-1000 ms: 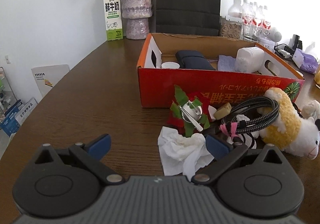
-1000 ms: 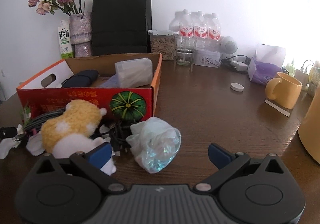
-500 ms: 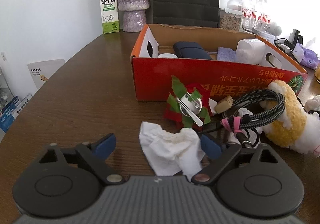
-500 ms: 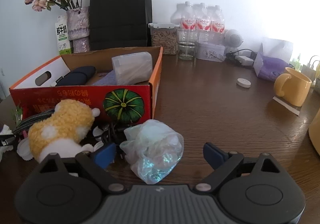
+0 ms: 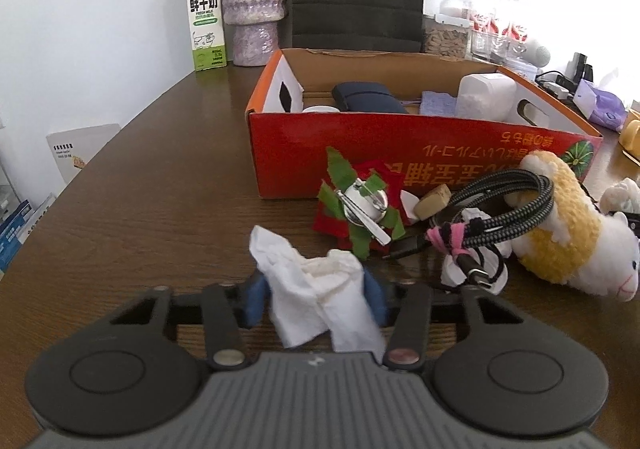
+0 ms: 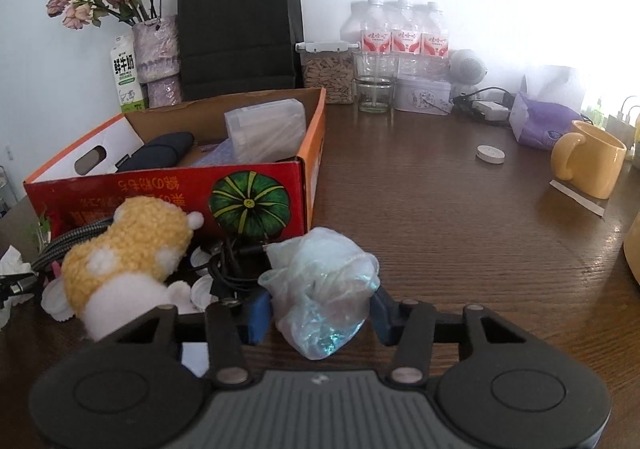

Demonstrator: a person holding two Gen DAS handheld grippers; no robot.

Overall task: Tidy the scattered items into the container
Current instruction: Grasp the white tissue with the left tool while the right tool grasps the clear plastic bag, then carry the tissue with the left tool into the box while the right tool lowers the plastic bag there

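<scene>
On the brown table (image 5: 152, 185), our left gripper (image 5: 316, 299) is closing round a crumpled tissue (image 5: 316, 289), our right gripper (image 6: 320, 315) round a crumpled plastic bag (image 6: 324, 289); next we lift both into the cardboard box (image 5: 400, 161).

Cardboard box (image 5: 420, 165) on table (image 5: 160, 209), pouch (image 5: 368, 97) and plastic case (image 6: 266, 135) inside. Before box, left to right: crumpled tissue (image 5: 320, 297), felt ornament (image 5: 360, 209), coiled cable (image 5: 508, 205), plush toy (image 5: 568, 241), plastic bag (image 6: 324, 289). Behind box: milk carton (image 5: 206, 19), vase (image 5: 254, 5), paper bag (image 6: 240, 25). Mug (image 6: 588, 159) far right.
</scene>
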